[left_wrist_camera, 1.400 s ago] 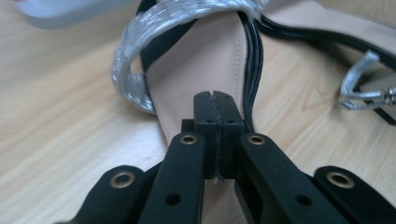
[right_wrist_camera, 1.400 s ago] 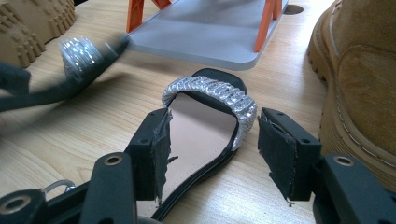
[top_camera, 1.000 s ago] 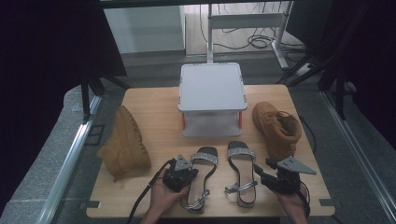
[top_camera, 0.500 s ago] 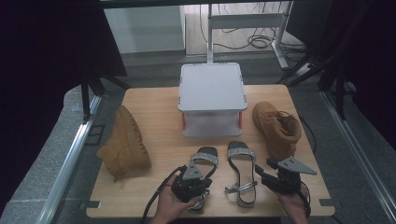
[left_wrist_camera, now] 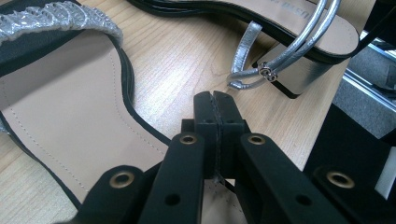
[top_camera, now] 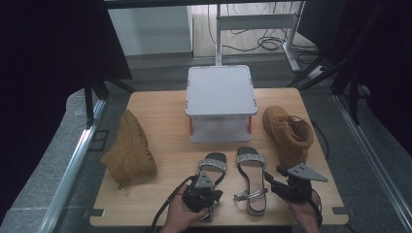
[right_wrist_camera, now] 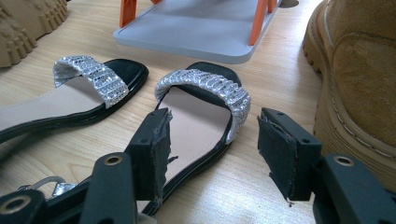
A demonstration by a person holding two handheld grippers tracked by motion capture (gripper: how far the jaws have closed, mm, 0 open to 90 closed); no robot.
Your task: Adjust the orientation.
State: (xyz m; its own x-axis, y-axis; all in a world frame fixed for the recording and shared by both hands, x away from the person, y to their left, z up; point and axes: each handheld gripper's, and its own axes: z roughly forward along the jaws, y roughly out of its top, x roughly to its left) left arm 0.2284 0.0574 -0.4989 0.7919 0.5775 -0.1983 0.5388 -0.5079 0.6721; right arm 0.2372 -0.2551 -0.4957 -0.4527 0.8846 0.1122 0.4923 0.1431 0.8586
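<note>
Two sandals (top_camera: 250, 180) with flat black soles and sparkly silver straps lie side by side at the table's (top_camera: 165, 121) near edge. The left gripper (top_camera: 203, 193) has slid right over the left one, jaws pressed together, holding nothing. The right gripper (top_camera: 278, 178) gapes wide beside the right one. Farther back, two fuzzy tan boots (top_camera: 128, 150) flank one grey shelf (top_camera: 221, 92).

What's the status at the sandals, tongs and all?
Left tongs shut, empty, over the left sandal. Right tongs open, astride the right sandal, not gripping. Nothing in the way.

Overhead overview; two close tabletop views
</note>
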